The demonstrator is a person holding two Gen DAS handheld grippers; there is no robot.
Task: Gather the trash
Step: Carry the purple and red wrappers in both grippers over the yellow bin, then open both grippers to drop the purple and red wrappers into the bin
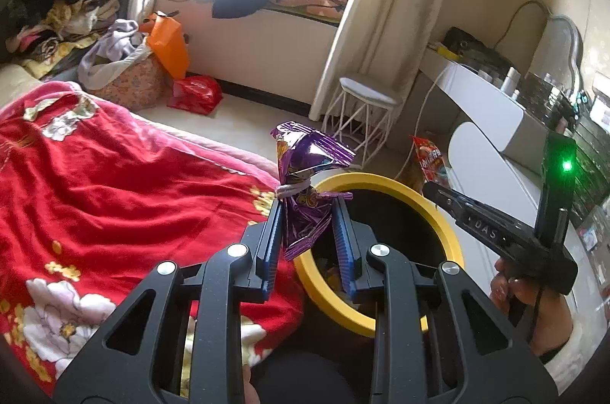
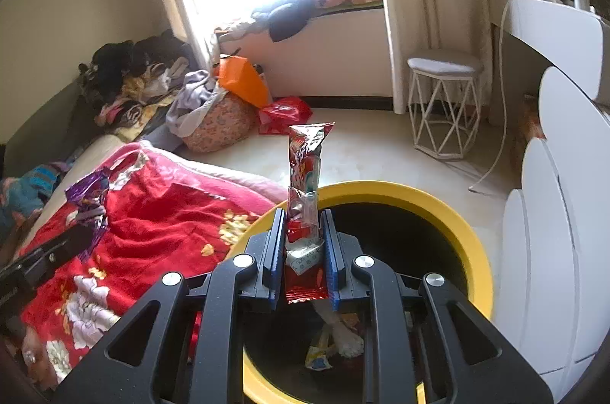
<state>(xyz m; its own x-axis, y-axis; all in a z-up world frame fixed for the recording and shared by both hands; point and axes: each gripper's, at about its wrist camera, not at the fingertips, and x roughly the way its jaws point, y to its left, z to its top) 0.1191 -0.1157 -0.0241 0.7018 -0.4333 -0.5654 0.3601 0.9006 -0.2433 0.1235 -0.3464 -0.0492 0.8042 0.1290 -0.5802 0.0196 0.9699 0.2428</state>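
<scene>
The left gripper [image 1: 307,209] is gripping a crumpled purple snack wrapper [image 1: 305,175] between its blue-padded fingers [image 1: 271,232], the wrapper standing up out of the jaws and spreading above them, with its lower end hanging down between the pads. It is hovering at the near rim of the yellow-rimmed bin [image 1: 438,209], partly over the edge of the red floral blanket [image 1: 114,183] that is covering the bed. The right gripper [image 2: 303,232] is clamping a long red snack packet [image 2: 307,167] upright between its own fingers [image 2: 332,251], the packet's top rising well above the jaws and its bottom edge poking out below them. This gripper is sitting right over the bin's dark opening, where the yellow rim [image 2: 450,209] is curving around it, and some crumpled trash [image 2: 335,343] is lying at the bottom of the bin. In the right wrist view the purple wrapper [image 2: 89,198] is showing off to the left above the blanket [image 2: 164,213]; in the left wrist view the red packet [image 1: 431,156] is sticking up from the other gripper's tip [image 1: 434,188] beyond the bin. Farther back, a white wire stool [image 2: 444,99] is standing on the floor near the curtain, and an orange bag [image 2: 242,80] is resting on a pile of clothes beside the bed.
</scene>
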